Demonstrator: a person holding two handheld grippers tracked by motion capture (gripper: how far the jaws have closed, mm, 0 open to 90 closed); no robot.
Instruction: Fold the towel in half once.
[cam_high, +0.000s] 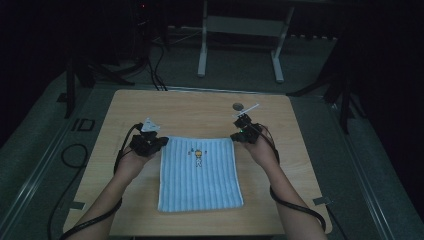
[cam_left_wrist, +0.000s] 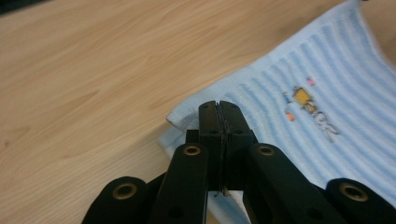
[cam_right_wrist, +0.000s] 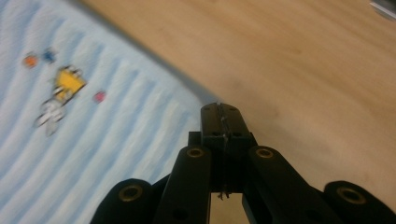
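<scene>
A light blue striped towel (cam_high: 200, 180) lies flat on the wooden table (cam_high: 190, 107), with a small embroidered figure (cam_high: 198, 156) near its far edge. My left gripper (cam_high: 162, 141) is at the towel's far left corner and my right gripper (cam_high: 234, 136) at its far right corner. The far edge sags in a curve between them. In the left gripper view the jaws (cam_left_wrist: 218, 105) are pressed together on the curled corner of the towel (cam_left_wrist: 327, 84). In the right gripper view the jaws (cam_right_wrist: 219, 107) are pressed together at the corner of the towel (cam_right_wrist: 93, 140).
A round grommet hole (cam_high: 238, 106) and a thin white strip (cam_high: 251, 107) sit on the table just beyond the right gripper. A white frame (cam_high: 202, 50) stands on the floor behind the table. Cables (cam_high: 75, 155) lie on the floor at left.
</scene>
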